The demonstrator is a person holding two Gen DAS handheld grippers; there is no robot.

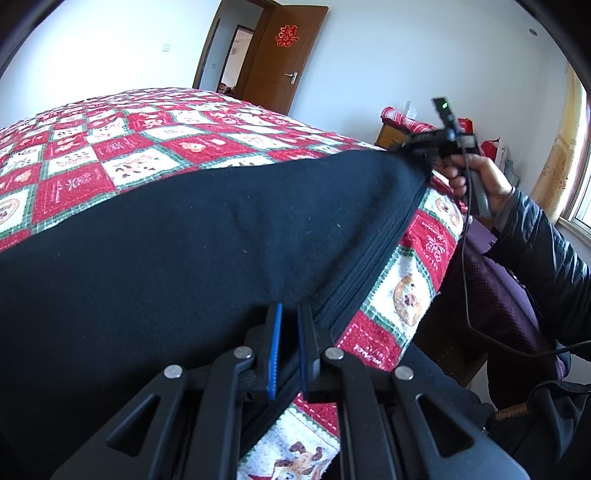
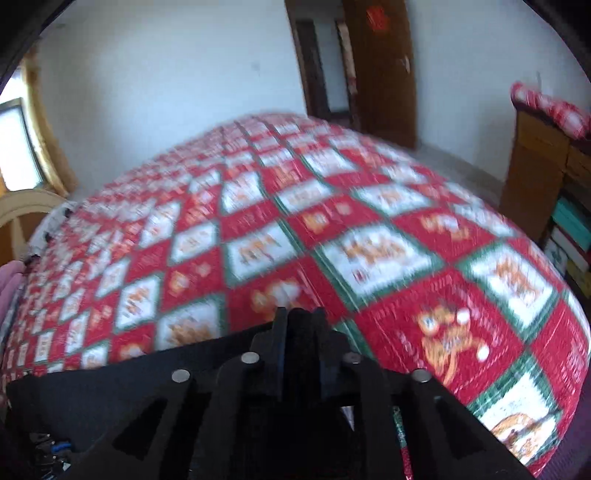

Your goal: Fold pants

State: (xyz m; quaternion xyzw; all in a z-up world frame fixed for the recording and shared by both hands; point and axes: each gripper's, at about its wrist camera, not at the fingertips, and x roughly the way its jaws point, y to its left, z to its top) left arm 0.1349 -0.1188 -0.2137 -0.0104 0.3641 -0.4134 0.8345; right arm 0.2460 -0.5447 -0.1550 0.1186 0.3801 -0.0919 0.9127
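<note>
Left hand-held gripper (image 1: 290,325) clamping black pants (image 1: 184,251) (waistband edge), right hand-held gripper (image 2: 301,325) likewise

Red double-happiness character (image 1: 288,36) pasted on the brown door (image 1: 280,66), clear from my left wrist view; in the right wrist view it smears to a red blur. Bed quilt (image 1: 155,147) squares carry small white lettering, too small to read.
</note>
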